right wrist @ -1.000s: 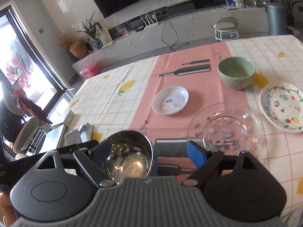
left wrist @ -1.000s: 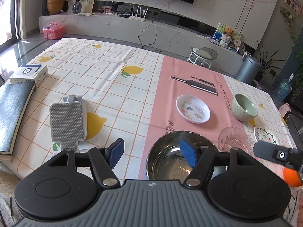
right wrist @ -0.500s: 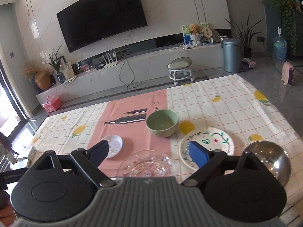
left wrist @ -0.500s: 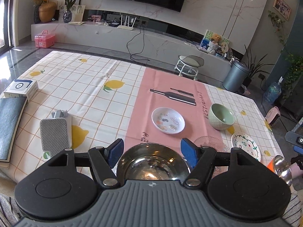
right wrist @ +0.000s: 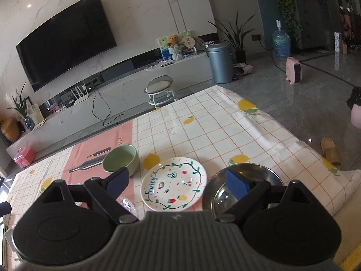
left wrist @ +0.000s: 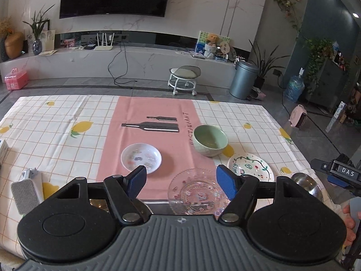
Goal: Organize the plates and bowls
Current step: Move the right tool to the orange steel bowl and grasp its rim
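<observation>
My left gripper (left wrist: 180,176) hovers above the clear glass plate (left wrist: 198,192); its jaws are opening and nothing is between them. Beyond it on the pink runner are a small white plate (left wrist: 141,160) and a green bowl (left wrist: 210,140). A white plate with painted fruit (left wrist: 250,166) lies to the right, then a steel bowl (left wrist: 305,184). My right gripper (right wrist: 178,180) stands open and empty over the fruit plate (right wrist: 173,186). Its right pad hangs over the steel bowl (right wrist: 214,192). The green bowl (right wrist: 120,159) sits behind its left finger.
A grey textured device (left wrist: 27,192) lies at the table's left front. The tablecloth's right edge (right wrist: 315,158) drops off just past the steel bowl, with a slipper (right wrist: 330,153) on the floor. A person's hand (left wrist: 349,216) shows at far right.
Both grippers have swung right along the table and risen. The left left a steel bowl at the front for the glass plate; the right went from the glass plate to the fruit plate.
</observation>
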Available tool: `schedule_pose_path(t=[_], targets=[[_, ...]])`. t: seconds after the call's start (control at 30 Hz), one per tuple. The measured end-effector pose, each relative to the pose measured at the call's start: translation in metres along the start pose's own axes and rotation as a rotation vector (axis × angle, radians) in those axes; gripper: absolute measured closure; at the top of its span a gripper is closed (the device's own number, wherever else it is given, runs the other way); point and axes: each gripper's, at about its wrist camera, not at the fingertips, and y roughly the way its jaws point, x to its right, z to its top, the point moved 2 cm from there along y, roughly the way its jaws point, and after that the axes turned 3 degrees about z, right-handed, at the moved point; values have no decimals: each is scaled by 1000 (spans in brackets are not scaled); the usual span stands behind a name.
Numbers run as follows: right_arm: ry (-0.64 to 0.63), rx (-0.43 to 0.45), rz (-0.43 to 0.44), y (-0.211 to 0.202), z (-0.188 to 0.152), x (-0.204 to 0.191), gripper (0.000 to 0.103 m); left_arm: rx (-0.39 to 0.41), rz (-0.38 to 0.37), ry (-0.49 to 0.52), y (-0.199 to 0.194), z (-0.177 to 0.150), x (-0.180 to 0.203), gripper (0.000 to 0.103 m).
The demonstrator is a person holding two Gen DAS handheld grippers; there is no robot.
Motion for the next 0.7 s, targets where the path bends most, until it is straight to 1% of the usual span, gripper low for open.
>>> schedule_pose_path(t=[0.2,0.3,0.37,0.53,0.7], targets=[[67,2,-13,3,0,26,12,-43,-25,74,13,9,37,18],[93,1,-14,4,0,37,12,-72,-54,117,21,13,57,18],[104,-5,-30,5,-1,43,12,-103,-72,155,28,14,73,18],[144,-37,-52,14,-5,60,12,-166,-104,242,48,14,111,18],[189,-79,-77,27,-11,77,13,-243,-161,311,75,4,145,19]])
